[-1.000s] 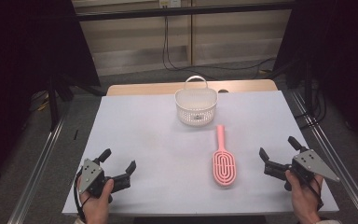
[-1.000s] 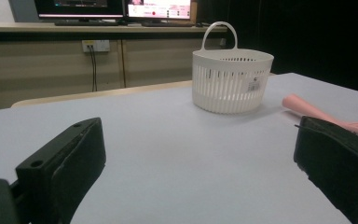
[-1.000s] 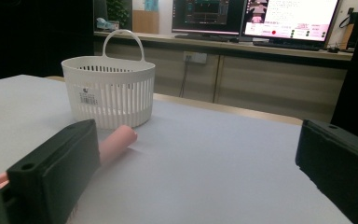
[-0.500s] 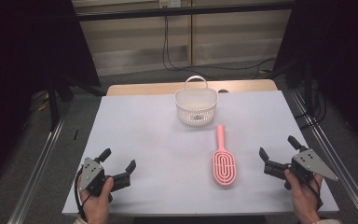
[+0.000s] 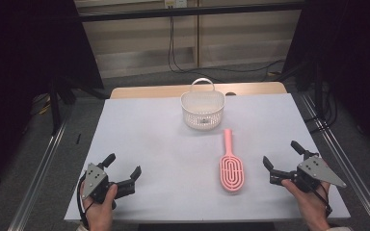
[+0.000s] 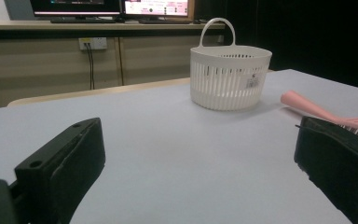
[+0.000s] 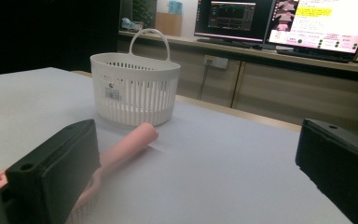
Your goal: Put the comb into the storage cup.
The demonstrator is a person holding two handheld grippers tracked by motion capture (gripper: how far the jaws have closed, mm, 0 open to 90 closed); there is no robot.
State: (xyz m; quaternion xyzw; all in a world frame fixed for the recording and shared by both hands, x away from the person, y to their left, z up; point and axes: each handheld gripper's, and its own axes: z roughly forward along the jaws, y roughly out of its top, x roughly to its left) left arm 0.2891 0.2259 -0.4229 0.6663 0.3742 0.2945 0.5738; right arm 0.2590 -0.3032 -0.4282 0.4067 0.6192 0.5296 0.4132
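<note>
Pink hairbrush [image 5: 232, 168] lying flat on the white worktop [image 5: 149, 139], right of centre and toward the near edge, its handle pointing at the white basket [image 5: 203, 109] that stands upright near the middle of the far edge, the two close but apart. Left claw [image 5: 122, 171] near the near-left corner and right claw [image 5: 285, 157] near the near-right corner, each held in a hand just above the worktop, jaws spread wide and holding nothing. The right claw sits just beside the brush head without touching it; the left claw is well apart from it.
</note>
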